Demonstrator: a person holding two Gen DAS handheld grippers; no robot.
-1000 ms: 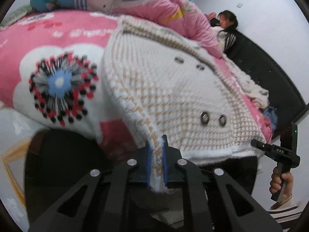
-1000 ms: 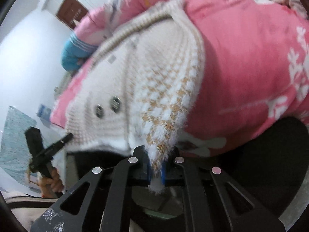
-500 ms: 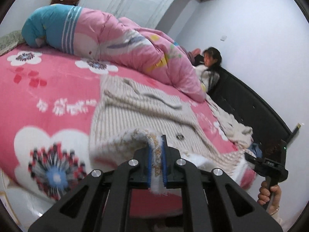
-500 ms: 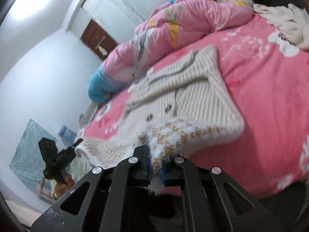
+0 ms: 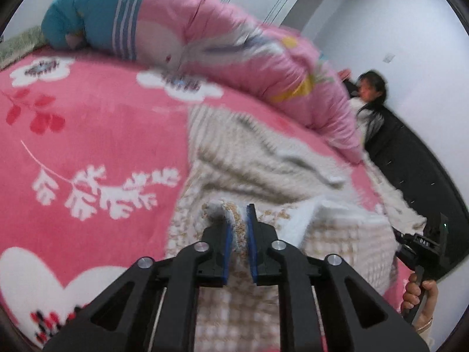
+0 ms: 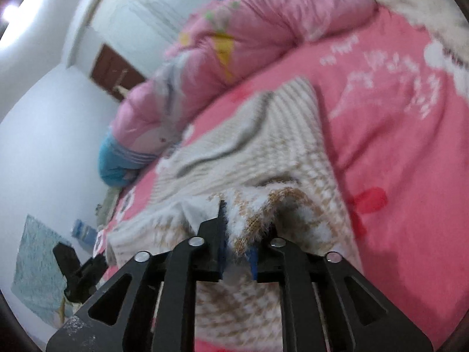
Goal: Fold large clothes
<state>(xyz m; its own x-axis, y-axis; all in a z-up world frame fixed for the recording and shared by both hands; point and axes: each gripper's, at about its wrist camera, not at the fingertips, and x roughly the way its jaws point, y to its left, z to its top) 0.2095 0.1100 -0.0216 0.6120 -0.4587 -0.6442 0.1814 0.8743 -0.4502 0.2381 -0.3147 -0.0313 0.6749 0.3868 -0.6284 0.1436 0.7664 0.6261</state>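
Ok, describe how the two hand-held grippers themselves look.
Left hand-held gripper: matte black plastic frame with triangular cut-outs, round silver bolt heads, and blue pads lining its fingers. Right hand-held gripper: the same black frame, silver bolts and blue pads. From the left view, its black pistol-style handle carries small white lettering.

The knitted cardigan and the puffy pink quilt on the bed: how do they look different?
The knitted cardigan is cream and beige, woolly, and lies spread low on the pink bedspread. The puffy pink quilt is smooth, pink with a blue end, and heaped in a long roll behind the cardigan. Both rest on that bedspread.
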